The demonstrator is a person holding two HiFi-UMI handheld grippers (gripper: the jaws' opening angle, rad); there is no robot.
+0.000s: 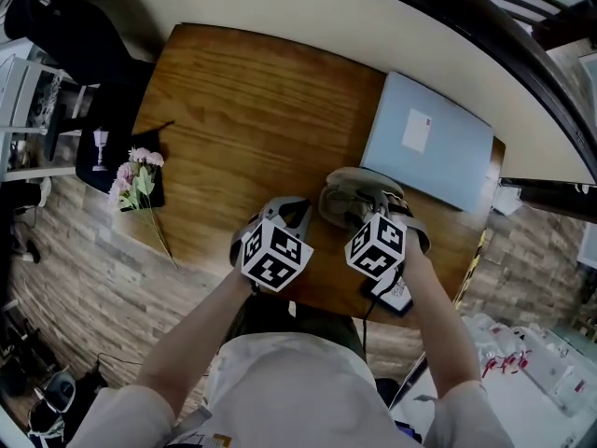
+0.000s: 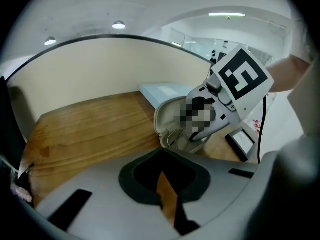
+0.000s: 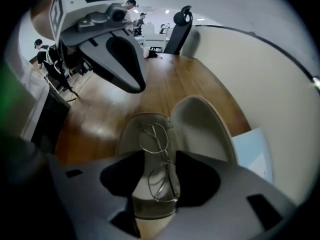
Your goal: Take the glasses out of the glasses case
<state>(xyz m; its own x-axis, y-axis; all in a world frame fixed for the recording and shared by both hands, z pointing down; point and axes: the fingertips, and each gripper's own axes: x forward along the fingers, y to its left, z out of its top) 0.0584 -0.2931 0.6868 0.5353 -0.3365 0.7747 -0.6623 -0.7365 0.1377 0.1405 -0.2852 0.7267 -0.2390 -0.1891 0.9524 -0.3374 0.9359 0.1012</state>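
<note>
The right claw (image 3: 156, 159) stands apart, straddling the glasses (image 3: 161, 153) in the open glasses case (image 3: 202, 129) — their long axis runs along the gap, not across it.

You face a wooden table (image 1: 233, 110) with a cream partition (image 1: 308, 17) curving along its far edge and a black chair (image 1: 75, 35) off its far left corner. Grey-brown plank floor (image 1: 75, 278) lies left of the table. Round ceiling lights (image 2: 118, 25) glow above it.
</note>
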